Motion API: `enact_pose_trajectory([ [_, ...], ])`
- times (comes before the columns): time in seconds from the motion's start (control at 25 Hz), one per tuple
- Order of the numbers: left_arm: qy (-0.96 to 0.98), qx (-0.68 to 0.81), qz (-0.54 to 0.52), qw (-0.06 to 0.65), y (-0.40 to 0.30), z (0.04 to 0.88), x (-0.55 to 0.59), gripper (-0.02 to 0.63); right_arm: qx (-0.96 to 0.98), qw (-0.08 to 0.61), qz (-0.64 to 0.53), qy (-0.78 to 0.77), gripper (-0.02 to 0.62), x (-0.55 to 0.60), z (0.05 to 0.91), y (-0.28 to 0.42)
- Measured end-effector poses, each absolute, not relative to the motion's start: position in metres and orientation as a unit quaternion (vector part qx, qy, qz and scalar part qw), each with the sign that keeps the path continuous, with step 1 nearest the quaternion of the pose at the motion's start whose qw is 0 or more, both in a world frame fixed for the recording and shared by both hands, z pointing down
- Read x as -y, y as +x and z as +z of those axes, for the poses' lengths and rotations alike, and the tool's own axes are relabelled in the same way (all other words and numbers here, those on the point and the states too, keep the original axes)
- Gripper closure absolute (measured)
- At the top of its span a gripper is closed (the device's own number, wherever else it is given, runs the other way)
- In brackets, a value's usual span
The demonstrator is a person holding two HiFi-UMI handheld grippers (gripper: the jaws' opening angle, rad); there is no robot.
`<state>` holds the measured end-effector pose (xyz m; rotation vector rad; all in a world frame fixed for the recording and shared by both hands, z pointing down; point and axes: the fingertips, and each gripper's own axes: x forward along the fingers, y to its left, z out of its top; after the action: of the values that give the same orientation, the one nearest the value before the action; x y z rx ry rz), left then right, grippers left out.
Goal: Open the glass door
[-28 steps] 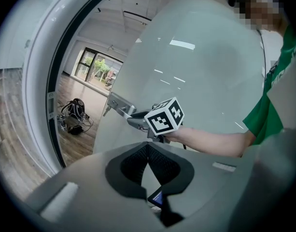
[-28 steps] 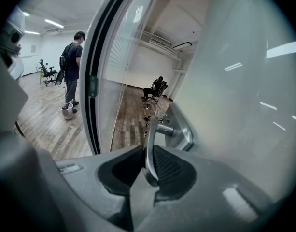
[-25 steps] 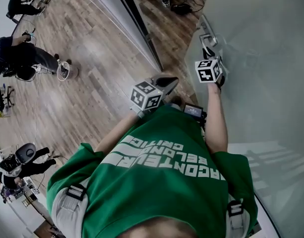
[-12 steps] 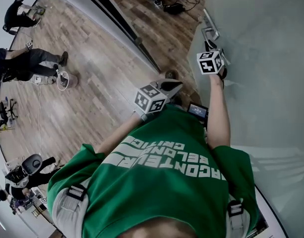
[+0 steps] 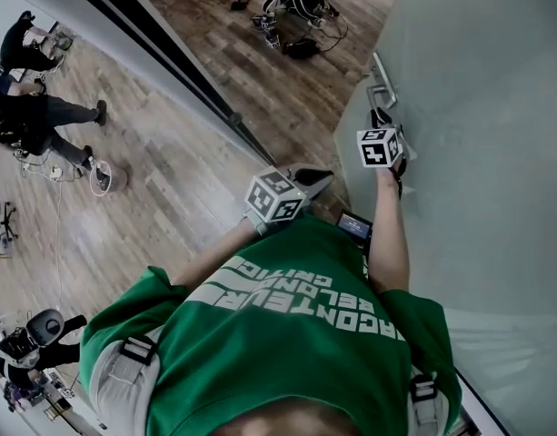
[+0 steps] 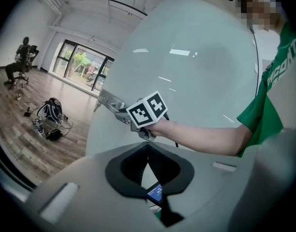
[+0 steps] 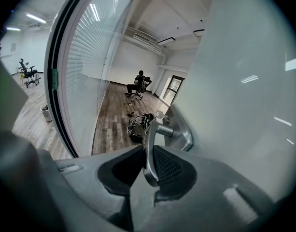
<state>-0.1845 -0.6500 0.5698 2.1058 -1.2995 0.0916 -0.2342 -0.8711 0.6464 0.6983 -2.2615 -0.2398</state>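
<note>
Two jaws of the right gripper [image 7: 148, 153] are clamped on the silver brushed-metal lever handle [image 7: 149, 134], whose flat, round-ended bar stands between the ribbed black pads, with a short neck running back to a rounded metal plate. That handle is fixed near the free edge of the tall, pale, frosted glass door [image 5: 478, 107], which fills the space beyond and to the side of it. The left gripper [image 6: 148, 151] hangs apart from the handle, out past the door's edge and nearer the person's green printed shirt [image 5: 296, 325]; its black pads are pressed together with nothing between them. Below the handle lies a brown wood-plank floor [image 5: 169, 171], and a dark-framed glass partition [image 5: 160, 48] runs across it on the side away from the door. A panel of this kind is probably heavy and quite stiff, so it should swing slowly as one piece instead of flexing. Its smooth glass face offers no purchase and would not take a knock well, so the lever is the sensible place to hold. The polished metal looks slippery, and the bar may twist in the pads unless the pull follows the door's arc steadily
</note>
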Motion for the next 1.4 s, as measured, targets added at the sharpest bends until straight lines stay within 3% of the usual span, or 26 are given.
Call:
enact_pose_trajectory([
  [1.4, 0.811, 0.466, 0.035, 0.353, -0.27, 0.577, 0.818, 0.589, 0.837, 0.38, -0.035, 0.393, 0.54, 1.037, 0.638, -0.114],
])
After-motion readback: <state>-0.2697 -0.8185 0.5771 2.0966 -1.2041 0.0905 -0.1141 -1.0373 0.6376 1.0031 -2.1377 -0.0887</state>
